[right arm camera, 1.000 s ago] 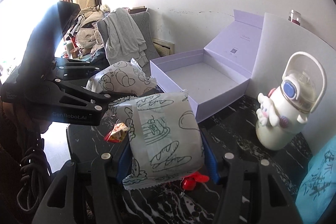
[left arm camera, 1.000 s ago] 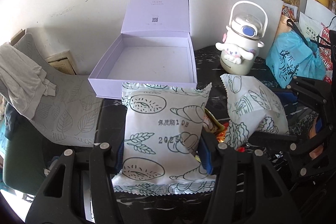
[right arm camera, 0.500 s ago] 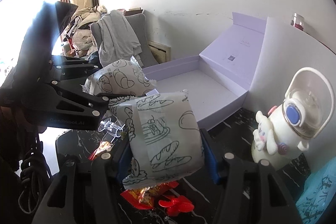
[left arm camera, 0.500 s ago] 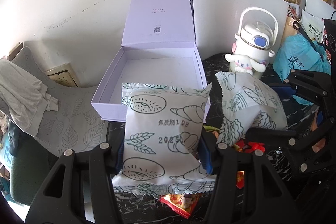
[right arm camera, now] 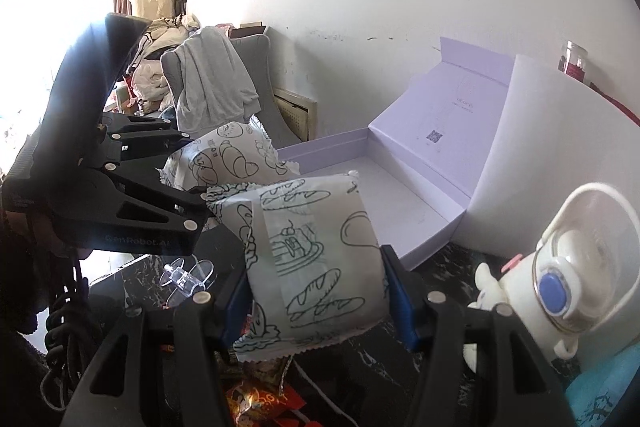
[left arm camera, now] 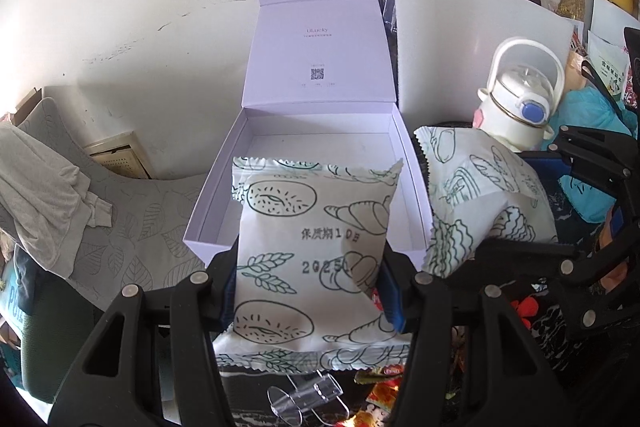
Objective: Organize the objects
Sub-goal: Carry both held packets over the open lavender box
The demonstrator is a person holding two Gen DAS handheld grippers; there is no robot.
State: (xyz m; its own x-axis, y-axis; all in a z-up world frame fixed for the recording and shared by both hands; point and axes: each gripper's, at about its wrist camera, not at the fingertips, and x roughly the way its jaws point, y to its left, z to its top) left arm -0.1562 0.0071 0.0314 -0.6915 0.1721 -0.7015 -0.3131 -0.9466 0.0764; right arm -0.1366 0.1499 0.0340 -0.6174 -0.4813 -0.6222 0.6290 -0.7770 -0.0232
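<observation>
Now, in the left wrist view, the left gripper (left arm camera: 310, 291) is clamped on a white bread packet (left arm camera: 312, 251) printed with croissants and wheat, and the blue pads press on both its sides. Compared with one second ago, the open lilac box (left arm camera: 320, 131) is much closer and more in the centre: the top edge of the packet now overlaps the front wall of the box and part of its bare floor, so the packet seems to hang over the front part of the box, although I cannot tell the height exactly. At the right side of this view the second bread packet (left arm camera: 480, 195) comes along, just beside the right wall of the box. In the right wrist view, the right gripper (right arm camera: 316, 291) is closed on this second bread packet (right arm camera: 312, 255) in the same manner, and the box (right arm camera: 416, 211) has also come nearer, with its front corner now just behind the packet. The left gripper (right arm camera: 192, 183) with its packet (right arm camera: 228, 159) is seen here at the near wall of the box. The white bottle (right arm camera: 568, 267) with the cartoon figure stands apart at the right. I judge that both packets are almost at the place of release; what remains is to lower them side by side and open the jaws.
</observation>
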